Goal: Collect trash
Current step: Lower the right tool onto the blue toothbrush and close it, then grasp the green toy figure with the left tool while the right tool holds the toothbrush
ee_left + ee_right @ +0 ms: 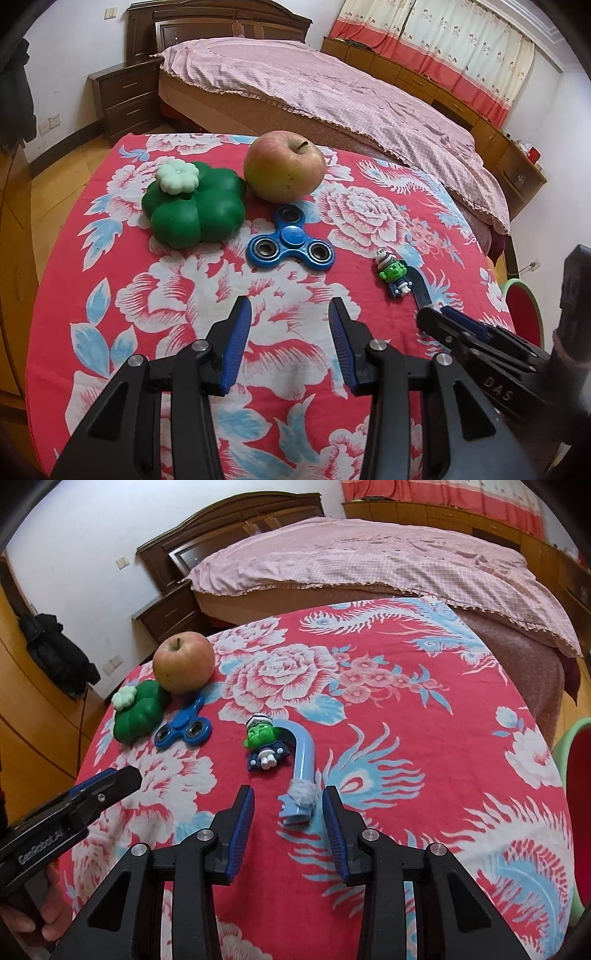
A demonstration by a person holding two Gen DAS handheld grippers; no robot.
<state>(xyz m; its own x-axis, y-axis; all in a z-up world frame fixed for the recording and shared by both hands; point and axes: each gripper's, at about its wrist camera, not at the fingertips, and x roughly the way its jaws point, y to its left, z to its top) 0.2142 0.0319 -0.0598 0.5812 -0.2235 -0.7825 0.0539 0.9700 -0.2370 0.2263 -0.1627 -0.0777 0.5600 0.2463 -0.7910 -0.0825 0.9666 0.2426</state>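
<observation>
Right wrist view shows the right gripper low over the red flowered cloth, jaws part open with the near end of the blue hooked plastic piece lying between them; the right pad stands just beside it, and I cannot tell whether either pad touches, so nothing looks gripped yet. A tuft of grey fluff clings to that near end, and the hook curls away towards the far side, ending beside the small green figure. This piece seems the likeliest trash here. It looks light, hard and smooth, so it may skid or twist out of a loose pinch; the straight shaft just beyond the fluff seems the best place to close on, across its narrow width. Left wrist view shows the left gripper empty, jaws part open above bare cloth, near the blue spinner, with the apple and green clover-shaped box farther off.
</observation>
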